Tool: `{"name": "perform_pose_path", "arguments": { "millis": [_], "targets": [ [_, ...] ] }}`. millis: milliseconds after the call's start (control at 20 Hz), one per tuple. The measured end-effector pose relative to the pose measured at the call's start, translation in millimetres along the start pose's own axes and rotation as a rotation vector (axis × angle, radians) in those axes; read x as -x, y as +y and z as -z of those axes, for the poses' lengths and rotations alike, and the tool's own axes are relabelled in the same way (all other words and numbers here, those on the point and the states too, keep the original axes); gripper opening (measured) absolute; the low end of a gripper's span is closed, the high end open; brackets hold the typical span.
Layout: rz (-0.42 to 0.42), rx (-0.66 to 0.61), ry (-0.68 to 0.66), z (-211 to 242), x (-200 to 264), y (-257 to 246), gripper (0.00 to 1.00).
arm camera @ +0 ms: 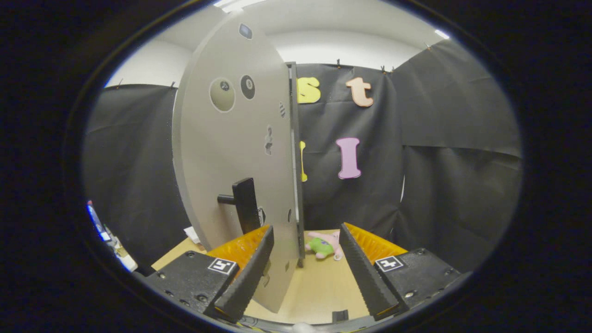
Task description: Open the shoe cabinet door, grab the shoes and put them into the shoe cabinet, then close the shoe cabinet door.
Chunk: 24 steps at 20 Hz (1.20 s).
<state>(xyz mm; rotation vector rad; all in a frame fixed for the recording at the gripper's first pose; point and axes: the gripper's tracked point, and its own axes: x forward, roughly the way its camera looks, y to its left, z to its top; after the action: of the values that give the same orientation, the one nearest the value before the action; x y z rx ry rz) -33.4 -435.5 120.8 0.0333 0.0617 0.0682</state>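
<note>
Two fingers (249,268) of the gripper (305,273) are seen at the bottom of the gripper view, and the jaws are held wide apart with nothing gripped between them. The lower edge of the shoe cabinet door (236,152) is placed between the jaws, close to the left finger; whether the finger touches the door cannot be told. The door is seen swung open and nearly edge-on, so its grey panel is turned to the left. A dark handle (245,206) is fixed on this panel, just above the tip of the left finger. Several small stickers (222,95) are noticed on the panel, but their pictures are too small to be made out. The cabinet body (294,152) is almost fully hidden behind the door; only a thin dark edge is visible along the right side of the door, and the inside cannot be seen. Beyond the jaws, a pink and green soft toy (325,246) is laid on the wooden counter (319,291), partly covered by the right finger. The shoes cannot be made out. At the far left, some small objects (104,231) are cut off and blurred, so they cannot be identified.
</note>
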Motion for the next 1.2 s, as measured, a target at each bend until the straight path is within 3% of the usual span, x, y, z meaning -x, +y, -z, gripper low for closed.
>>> {"name": "perform_pose_path", "arguments": {
  "millis": [550, 850, 1050, 1200],
  "targets": [
    [-0.057, -0.001, 0.007, 6, -37, 125, 0.95],
    [-0.15, 0.029, 0.019, 14, -85, 207, 0.96],
    [-0.156, 0.035, -0.002, 7, -95, 234, 0.99],
    [-0.105, 0.031, -0.016, -1, -82, 230, 0.99]
  ]
}}
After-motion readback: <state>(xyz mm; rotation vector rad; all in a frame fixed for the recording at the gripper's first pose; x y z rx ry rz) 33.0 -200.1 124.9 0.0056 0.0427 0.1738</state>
